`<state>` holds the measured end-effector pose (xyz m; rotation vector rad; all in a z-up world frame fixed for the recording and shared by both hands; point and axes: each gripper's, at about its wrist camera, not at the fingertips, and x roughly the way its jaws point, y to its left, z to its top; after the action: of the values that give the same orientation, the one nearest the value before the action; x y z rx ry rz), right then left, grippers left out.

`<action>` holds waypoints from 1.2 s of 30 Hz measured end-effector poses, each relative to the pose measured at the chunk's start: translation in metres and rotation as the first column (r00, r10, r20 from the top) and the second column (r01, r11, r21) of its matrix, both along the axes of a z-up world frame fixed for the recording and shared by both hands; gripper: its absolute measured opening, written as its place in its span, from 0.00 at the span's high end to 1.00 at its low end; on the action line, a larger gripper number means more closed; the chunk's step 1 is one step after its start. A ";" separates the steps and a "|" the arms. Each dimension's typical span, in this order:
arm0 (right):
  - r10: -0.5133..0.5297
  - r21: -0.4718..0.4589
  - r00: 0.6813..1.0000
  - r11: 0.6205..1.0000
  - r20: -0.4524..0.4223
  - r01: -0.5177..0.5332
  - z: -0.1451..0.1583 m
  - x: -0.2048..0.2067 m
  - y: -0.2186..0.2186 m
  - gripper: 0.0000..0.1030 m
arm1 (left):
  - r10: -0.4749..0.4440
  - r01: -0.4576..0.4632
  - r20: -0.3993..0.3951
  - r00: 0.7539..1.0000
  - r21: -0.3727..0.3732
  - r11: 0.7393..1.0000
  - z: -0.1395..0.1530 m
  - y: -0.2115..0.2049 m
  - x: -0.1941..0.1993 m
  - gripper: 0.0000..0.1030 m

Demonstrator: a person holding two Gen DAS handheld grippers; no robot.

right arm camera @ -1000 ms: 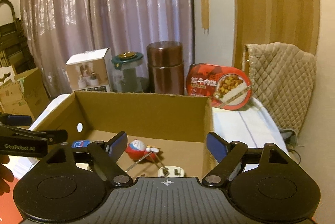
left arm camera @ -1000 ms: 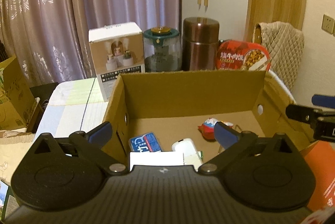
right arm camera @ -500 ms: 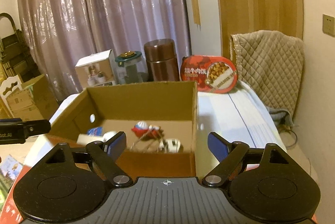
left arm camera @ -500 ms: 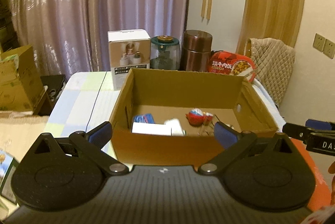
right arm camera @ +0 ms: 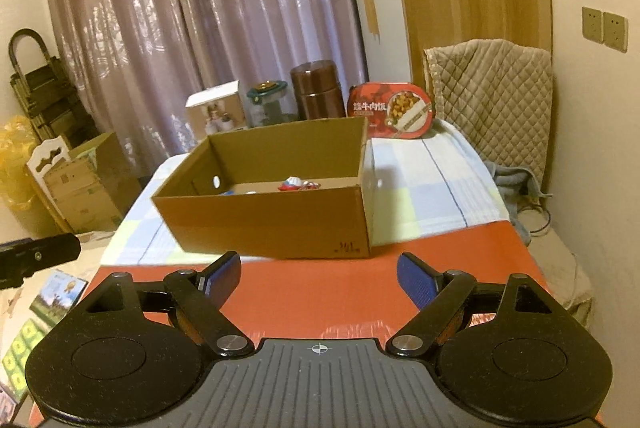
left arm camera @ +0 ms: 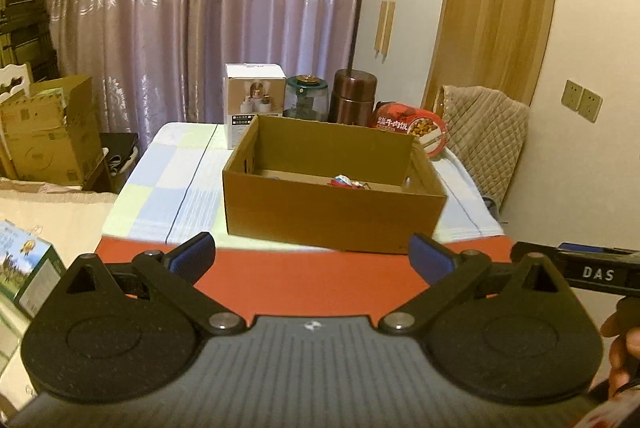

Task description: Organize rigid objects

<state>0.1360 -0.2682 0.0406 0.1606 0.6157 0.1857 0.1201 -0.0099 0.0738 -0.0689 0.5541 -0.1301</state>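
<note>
An open cardboard box point(left arm camera: 332, 216) point(right arm camera: 272, 224) stands on the checked cloth in the middle of both views. Inside it I see a red, white and blue toy point(left arm camera: 342, 181) point(right arm camera: 294, 184); the other things in it are hidden by the near wall. My left gripper point(left arm camera: 312, 258) hangs open over the red mat point(left arm camera: 304, 288), well back from the box, with nothing between its blue pads. My right gripper point(right arm camera: 320, 278) is likewise open and empty over the same mat point(right arm camera: 320, 296). The right gripper's side also shows at the left wrist view's right edge.
Behind the box stand a white product carton point(left arm camera: 255, 104), a green-lidded jar point(left arm camera: 306, 102), a brown canister point(left arm camera: 352, 102) and a red meal box point(left arm camera: 412, 132). A quilted chair back point(right arm camera: 492, 100) is at the right. Cardboard boxes point(left arm camera: 48, 132) sit at the left.
Both grippers have pulled back and risen from right over the box. The box looks smaller and farther now, and the red mat has come into view under the fingers.
</note>
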 end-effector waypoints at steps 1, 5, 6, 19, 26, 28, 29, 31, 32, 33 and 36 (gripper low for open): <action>-0.002 -0.001 1.000 1.000 0.002 0.002 0.002 -0.006 -0.001 0.20 | 0.001 -0.001 0.006 1.000 0.006 1.000 0.002 -0.003 -0.010 0.02; 0.003 -0.008 1.000 1.000 0.008 -0.003 0.011 -0.030 -0.004 0.20 | 0.006 -0.007 0.028 1.000 0.050 0.999 0.012 -0.016 -0.041 0.02; 0.008 -0.011 1.000 1.000 0.013 -0.008 0.012 -0.036 -0.005 0.20 | -0.009 0.008 0.021 1.000 0.047 0.999 0.014 -0.019 -0.046 0.02; -0.005 -0.021 0.998 1.000 0.055 0.006 0.034 -0.089 -0.020 0.20 | -0.067 0.067 0.007 0.998 0.004 0.998 0.030 -0.036 -0.090 0.03; 0.014 -0.023 0.999 1.000 0.048 -0.013 0.037 -0.111 -0.021 0.20 | -0.004 0.003 -0.013 1.000 -0.017 1.000 0.028 -0.036 -0.100 0.05; 0.028 -0.026 0.999 0.999 0.039 -0.027 0.037 -0.114 -0.018 0.20 | 0.004 -0.004 -0.022 1.000 -0.007 1.000 0.028 -0.037 -0.101 0.05; 0.035 -0.028 0.999 0.999 0.036 -0.034 0.037 -0.115 -0.017 0.20 | 0.003 -0.003 -0.028 1.000 -0.004 1.000 0.027 -0.037 -0.102 0.05; 0.050 -0.031 0.998 0.998 0.029 -0.050 0.037 -0.119 -0.013 0.20 | -0.001 0.001 -0.026 1.000 0.003 1.000 0.026 -0.037 -0.104 0.05; 0.058 -0.032 0.998 0.998 0.024 -0.057 0.036 -0.121 -0.012 0.20 | 0.000 0.000 -0.022 1.000 0.014 1.000 0.025 -0.037 -0.106 0.05; 0.063 -0.033 0.998 0.998 0.021 -0.062 0.036 -0.122 -0.010 0.20 | 0.001 0.000 -0.020 1.000 0.027 1.000 0.024 -0.038 -0.107 0.05; 0.077 -0.038 0.997 0.996 0.010 -0.077 0.034 -0.126 -0.005 0.20 | 0.003 -0.001 -0.031 1.000 0.044 0.999 0.021 -0.038 -0.107 0.04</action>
<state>0.0100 -0.2729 0.0747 0.0993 0.6141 0.2490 0.0127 -0.0481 0.0949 -0.0290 0.5880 -0.1151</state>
